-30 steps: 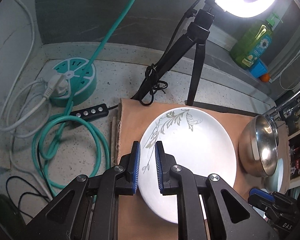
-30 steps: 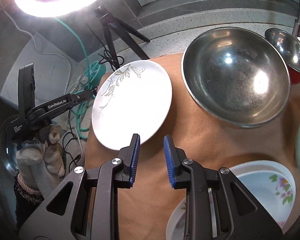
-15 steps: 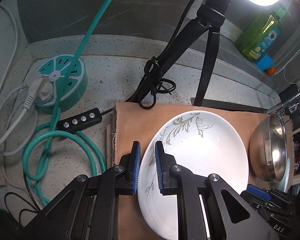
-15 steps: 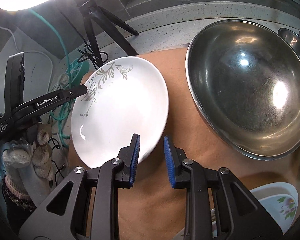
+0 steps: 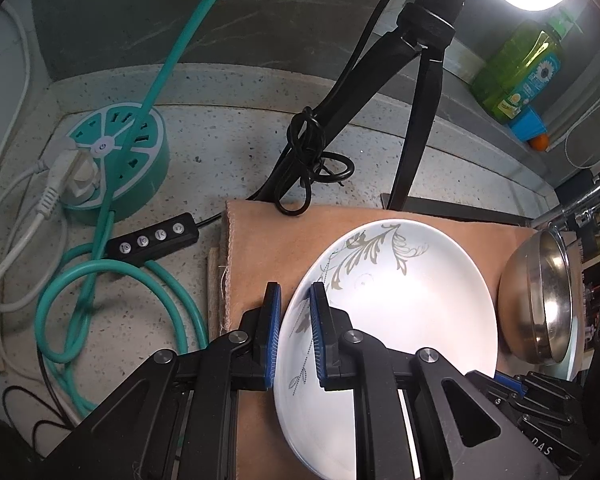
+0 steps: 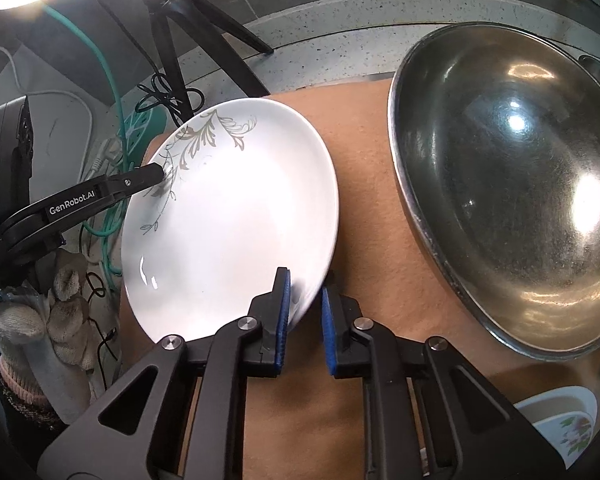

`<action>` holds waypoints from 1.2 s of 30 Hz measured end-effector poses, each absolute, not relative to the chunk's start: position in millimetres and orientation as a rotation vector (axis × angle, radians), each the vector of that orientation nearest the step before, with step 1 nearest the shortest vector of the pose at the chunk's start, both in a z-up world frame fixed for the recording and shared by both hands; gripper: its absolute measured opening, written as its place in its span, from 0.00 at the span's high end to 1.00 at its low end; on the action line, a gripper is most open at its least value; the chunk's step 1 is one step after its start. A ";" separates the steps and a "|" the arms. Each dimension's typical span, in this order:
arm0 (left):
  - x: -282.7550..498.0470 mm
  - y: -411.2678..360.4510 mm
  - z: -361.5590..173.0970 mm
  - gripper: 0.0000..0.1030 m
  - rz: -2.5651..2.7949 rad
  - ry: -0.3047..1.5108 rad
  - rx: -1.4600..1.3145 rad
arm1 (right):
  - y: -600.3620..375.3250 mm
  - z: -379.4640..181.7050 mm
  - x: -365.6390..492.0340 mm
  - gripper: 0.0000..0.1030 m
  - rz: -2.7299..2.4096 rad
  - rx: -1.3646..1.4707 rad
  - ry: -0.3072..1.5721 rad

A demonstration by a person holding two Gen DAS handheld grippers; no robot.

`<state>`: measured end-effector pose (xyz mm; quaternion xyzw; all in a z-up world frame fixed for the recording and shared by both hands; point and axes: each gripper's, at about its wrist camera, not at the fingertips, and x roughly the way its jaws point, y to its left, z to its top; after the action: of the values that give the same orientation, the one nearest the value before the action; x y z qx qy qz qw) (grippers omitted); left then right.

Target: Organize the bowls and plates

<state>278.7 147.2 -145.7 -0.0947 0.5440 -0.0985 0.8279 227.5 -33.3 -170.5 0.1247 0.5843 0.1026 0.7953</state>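
Observation:
A white plate with a grey leaf pattern (image 5: 404, 320) (image 6: 236, 216) is tilted, its left rim raised off the tan mat (image 5: 268, 240). My left gripper (image 5: 294, 320) straddles the plate's left rim, jaws close on either side and holding it. My right gripper (image 6: 304, 308) straddles the plate's near right rim with a small gap between the jaws. A large steel bowl (image 6: 504, 184) sits on the mat to the right, also in the left wrist view (image 5: 540, 300). A floral bowl (image 6: 560, 428) lies at the lower right.
A black tripod (image 5: 412, 92) with a ring light stands at the mat's far edge. A teal power hub (image 5: 116, 160), teal cable (image 5: 112, 300) and a black remote (image 5: 152, 240) lie on the counter left. A green soap bottle (image 5: 516, 68) stands at the back right.
The left gripper has lifted the plate's left rim so the plate tilts. The right gripper has moved forward until its jaws straddle the plate's near right rim.

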 end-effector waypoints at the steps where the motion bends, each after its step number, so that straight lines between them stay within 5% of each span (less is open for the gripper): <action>1: 278.4 146.9 -145.4 0.88 -0.207 1.156 -0.200 | -35.0 -170.1 226.2 0.87 0.223 0.272 1.255; 36: 135.8 130.5 -70.6 0.88 -0.146 1.036 -0.266 | -65.5 -107.4 141.9 0.87 0.400 0.271 1.219</action>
<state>135.8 130.5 -70.6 -0.1265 0.4931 -0.0697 0.8579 141.9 -65.5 -107.4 0.1259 0.5668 0.1861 0.7926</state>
